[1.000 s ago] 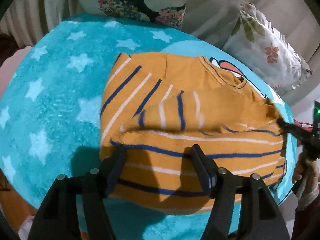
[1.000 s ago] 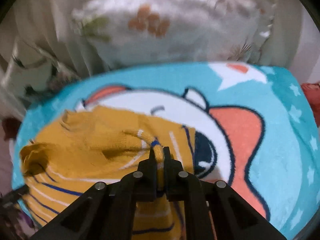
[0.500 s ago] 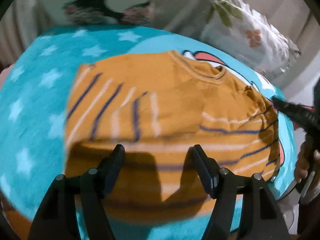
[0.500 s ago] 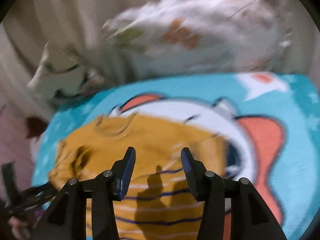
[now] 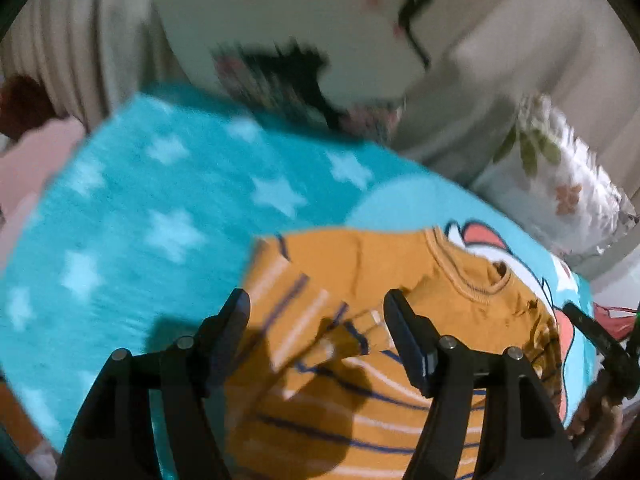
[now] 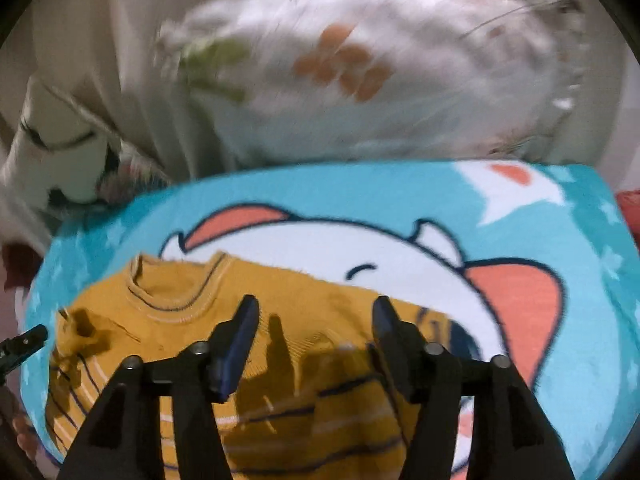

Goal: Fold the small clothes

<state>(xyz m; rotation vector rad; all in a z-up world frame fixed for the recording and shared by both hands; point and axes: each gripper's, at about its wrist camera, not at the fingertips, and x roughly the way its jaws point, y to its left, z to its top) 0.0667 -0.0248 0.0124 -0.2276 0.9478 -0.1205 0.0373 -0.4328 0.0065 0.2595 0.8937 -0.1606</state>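
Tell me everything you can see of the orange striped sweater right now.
The sweater is mustard-orange knit with thin navy and white stripes and a ribbed round collar edged in navy. It lies flat on the teal star-print blanket, partly covering the blanket's cartoon figure. A striped sleeve is folded in across the body, and the fabric looks rumpled near one shoulder. Both the left gripper and right gripper are open above it, holding nothing; only their shadows fall on the cloth.

Two wrist views, close above the bed

Each looks forward and down past its own open tongs; both share the orange sweater (image 5: 400, 272) (image 6: 168, 320), the blue blanket (image 5: 160, 208) (image 6: 400, 192), and the flowered pillow (image 5: 560, 184) (image 6: 360, 64).
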